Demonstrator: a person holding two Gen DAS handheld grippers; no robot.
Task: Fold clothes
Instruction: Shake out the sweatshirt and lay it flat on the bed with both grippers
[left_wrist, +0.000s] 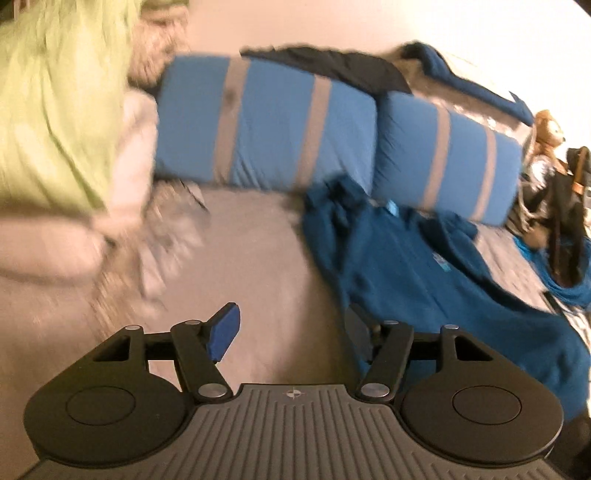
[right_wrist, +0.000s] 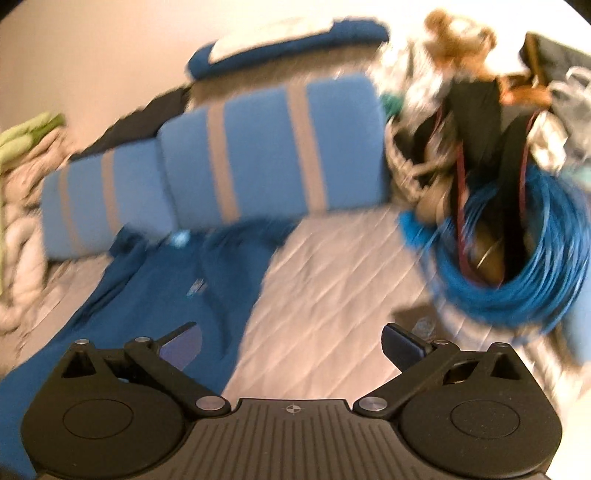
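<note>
A dark blue shirt (left_wrist: 436, 280) lies spread on the grey quilted bed, its collar towards the pillows. In the right wrist view the same shirt (right_wrist: 155, 295) covers the lower left. My left gripper (left_wrist: 291, 339) stands open over the bed cover at the shirt's left edge; its right finger sits over the fabric, nothing pinched. My right gripper (right_wrist: 291, 343) is wide open above the shirt's right edge, left finger over the cloth, right finger over bare quilt. Both views are blurred.
Two blue pillows with grey stripes (left_wrist: 266, 122) (right_wrist: 273, 147) lie across the bed's head. A green and beige heap (left_wrist: 55, 110) sits at left. A blue cable coil (right_wrist: 517, 258), bags and a teddy bear (right_wrist: 454, 40) crowd the right side.
</note>
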